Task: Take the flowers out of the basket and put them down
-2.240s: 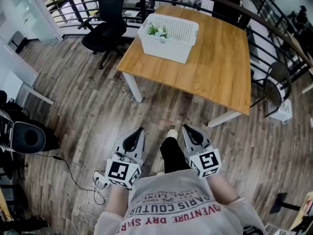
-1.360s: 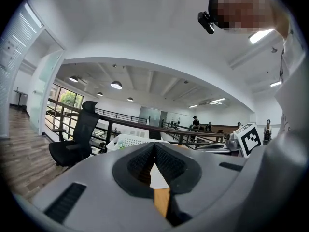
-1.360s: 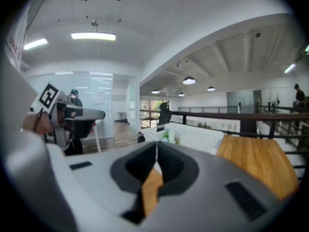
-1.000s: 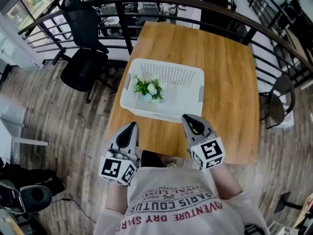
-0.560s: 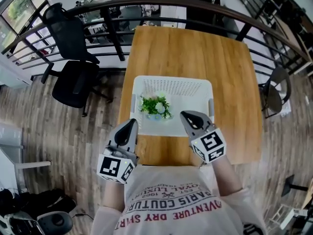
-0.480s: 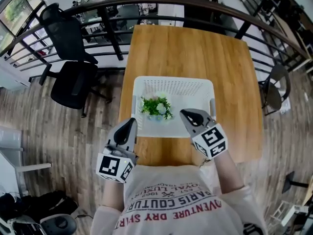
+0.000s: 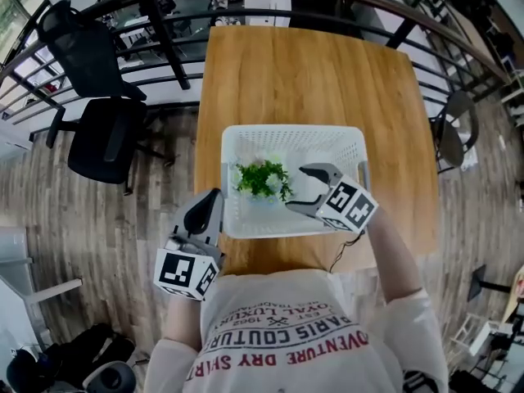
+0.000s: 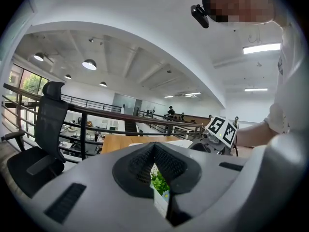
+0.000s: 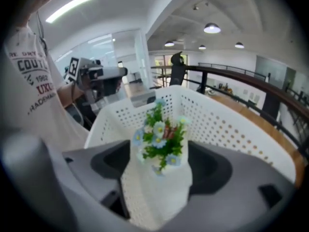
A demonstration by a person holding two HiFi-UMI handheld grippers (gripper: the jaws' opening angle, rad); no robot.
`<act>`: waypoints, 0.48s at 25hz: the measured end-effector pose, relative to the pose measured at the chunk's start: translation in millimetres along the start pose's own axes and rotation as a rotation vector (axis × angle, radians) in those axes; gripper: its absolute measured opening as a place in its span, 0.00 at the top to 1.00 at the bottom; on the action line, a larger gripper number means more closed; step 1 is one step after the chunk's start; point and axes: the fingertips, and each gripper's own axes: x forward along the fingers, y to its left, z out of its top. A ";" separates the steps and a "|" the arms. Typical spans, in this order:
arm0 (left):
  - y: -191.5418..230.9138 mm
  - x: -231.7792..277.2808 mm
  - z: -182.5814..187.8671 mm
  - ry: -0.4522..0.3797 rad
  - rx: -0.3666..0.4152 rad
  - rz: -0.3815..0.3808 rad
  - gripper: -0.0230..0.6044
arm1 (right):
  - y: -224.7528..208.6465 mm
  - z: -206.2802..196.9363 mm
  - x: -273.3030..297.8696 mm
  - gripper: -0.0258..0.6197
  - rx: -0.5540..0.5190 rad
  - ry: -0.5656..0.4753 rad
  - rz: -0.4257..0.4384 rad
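Flowers (image 7: pixel 262 178) sit in the white basket (image 7: pixel 295 129) at the centre of the head view, on the wooden counter (image 7: pixel 311 72). The right hand-held gripper (image 7: pixel 296 189) reaches in over the basket's lower right corner. The left hand-held gripper (image 7: pixel 214 196) hangs outside its left wall.

Left gripper view: the jaws are together and hold nothing.

Right gripper view: the jaws have just been opening and stand wide apart. The flowers are framed between them, untouched.

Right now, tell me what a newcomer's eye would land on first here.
The small bunch of green and blue-and-white flowers stands out inside the white perforated basket at the near edge of the wooden table. The right gripper reaches into the basket, its fingers having just been opening, nothing between them yet.
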 end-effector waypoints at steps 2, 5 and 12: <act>6.1 3.3 -3.0 0.004 -0.016 0.001 0.93 | -1.7 -5.3 13.3 0.36 0.012 0.034 0.022; 14.6 7.8 -11.3 0.015 -0.034 0.009 0.93 | -4.9 -15.8 37.8 0.27 0.050 0.075 0.056; 27.5 19.5 -30.5 0.041 -0.080 0.020 0.93 | -16.1 -40.7 86.4 0.23 0.052 0.161 0.028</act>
